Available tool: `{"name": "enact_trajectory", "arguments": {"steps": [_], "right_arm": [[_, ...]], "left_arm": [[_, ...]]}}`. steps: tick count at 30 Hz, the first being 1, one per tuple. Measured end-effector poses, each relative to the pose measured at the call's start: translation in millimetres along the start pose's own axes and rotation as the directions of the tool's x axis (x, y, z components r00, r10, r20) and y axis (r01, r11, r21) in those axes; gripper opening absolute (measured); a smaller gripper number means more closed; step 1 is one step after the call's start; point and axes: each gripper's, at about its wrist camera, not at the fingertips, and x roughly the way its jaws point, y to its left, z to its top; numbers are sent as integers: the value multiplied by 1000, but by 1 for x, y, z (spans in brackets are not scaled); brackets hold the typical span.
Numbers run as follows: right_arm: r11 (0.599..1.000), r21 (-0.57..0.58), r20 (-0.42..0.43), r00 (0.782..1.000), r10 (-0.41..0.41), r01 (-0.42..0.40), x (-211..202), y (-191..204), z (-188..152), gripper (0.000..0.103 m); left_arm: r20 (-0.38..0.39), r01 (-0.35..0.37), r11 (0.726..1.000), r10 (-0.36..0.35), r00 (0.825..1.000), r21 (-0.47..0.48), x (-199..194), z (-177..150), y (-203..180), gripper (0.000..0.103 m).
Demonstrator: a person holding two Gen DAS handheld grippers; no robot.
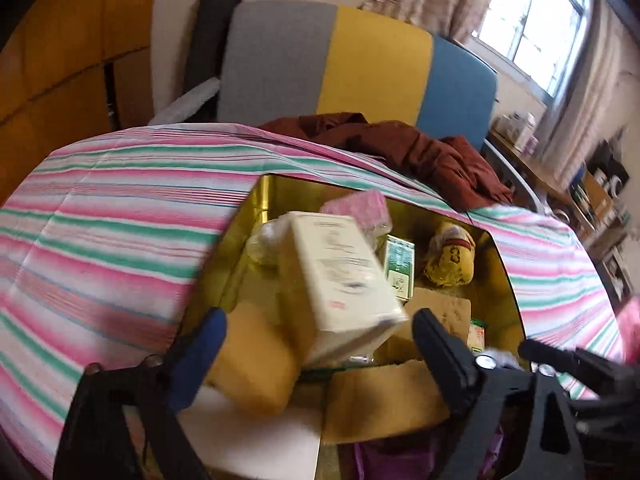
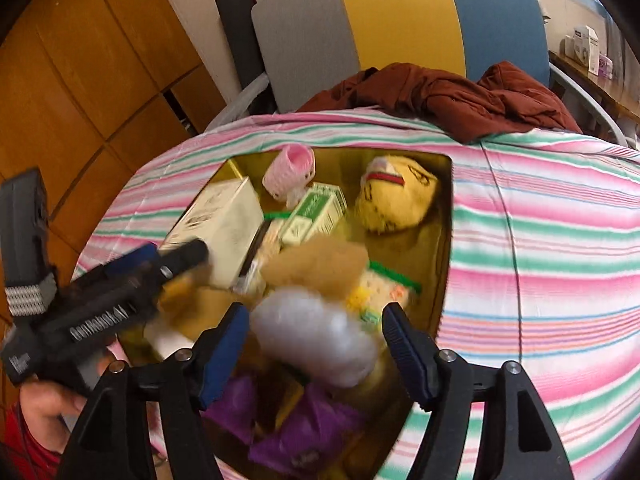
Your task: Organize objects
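Pink-green striped cloth (image 2: 540, 240), gold box (image 2: 436, 208), yellow plush (image 2: 394, 200).

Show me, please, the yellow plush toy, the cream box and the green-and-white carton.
yellow plush toy (image 2: 394, 200), right wrist view, its face.
cream box (image 1: 344, 276), left wrist view, printed side.
green-and-white carton (image 2: 314, 214), right wrist view, top panel.

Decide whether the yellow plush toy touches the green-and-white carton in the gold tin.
Apart. The left wrist view shows a strip of bare gold tin floor between the yellow plush toy and the green-and-white carton.
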Motion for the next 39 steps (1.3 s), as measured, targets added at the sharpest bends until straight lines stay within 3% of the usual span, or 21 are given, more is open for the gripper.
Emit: {"name": "enact_trajectory", "arguments": {"steps": [8, 14, 17, 21, 27, 34, 39], "right_arm": [[999, 51, 65, 998, 5, -8, -30, -16, -18, 72], [994, 51, 42, 994, -98, 96, -36, -16, -21, 73], [993, 42, 40, 993, -114, 112, -39, -10, -23, 74], [986, 33, 71, 984, -164, 162, -48, 1, -23, 75], [956, 29, 121, 949, -292, 291, -64, 16, -27, 75], [949, 31, 149, 937, -316, 315, -72, 22, -32, 75], [949, 26, 153, 937, -313, 313, -73, 26, -32, 75]], "left_arm": [[55, -160, 987, 161, 985, -29, -40, -14, -5, 103], [13, -201, 980, 201, 980, 1, -58, -27, -19, 103], [38, -221, 975, 220, 975, 25, -73, -33, -27, 103], [91, -282, 957, 275, 957, 68, -93, -37, -39, 103], [127, -374, 923, 362, 924, 94, -112, -43, -45, 103], [93, -419, 905, 412, 906, 70, -114, -47, -38, 103], [74, -414, 909, 410, 909, 54, -115, -50, -33, 103]]}}
